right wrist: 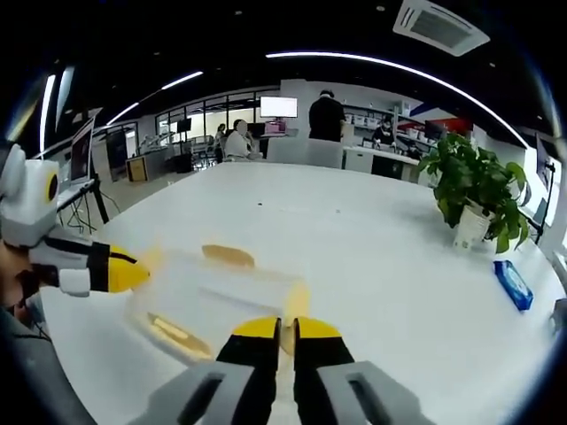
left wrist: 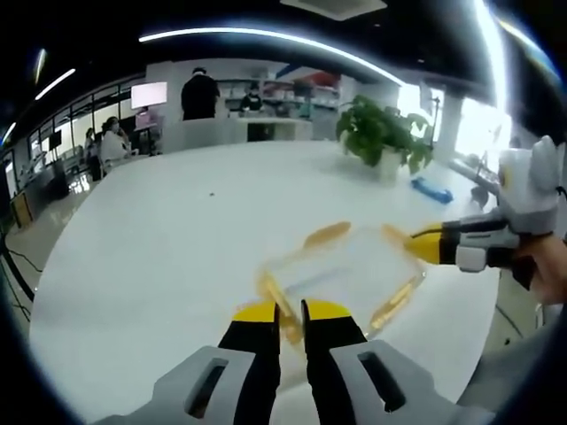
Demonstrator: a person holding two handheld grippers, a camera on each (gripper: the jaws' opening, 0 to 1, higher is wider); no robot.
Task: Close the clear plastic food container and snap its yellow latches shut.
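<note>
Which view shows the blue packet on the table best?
The right gripper view: the blue packet lies unobstructed near the potted plant. In the left gripper view the packet is smaller and blurrier.

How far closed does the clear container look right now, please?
Lid on: the container looks covered. Yellow latches splay outward, seemingly unsnapped; blur prevents certainty.

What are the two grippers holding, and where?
Each gripper, left and right, looks shut on a yellow latch at opposite sides of the clear container.
</note>
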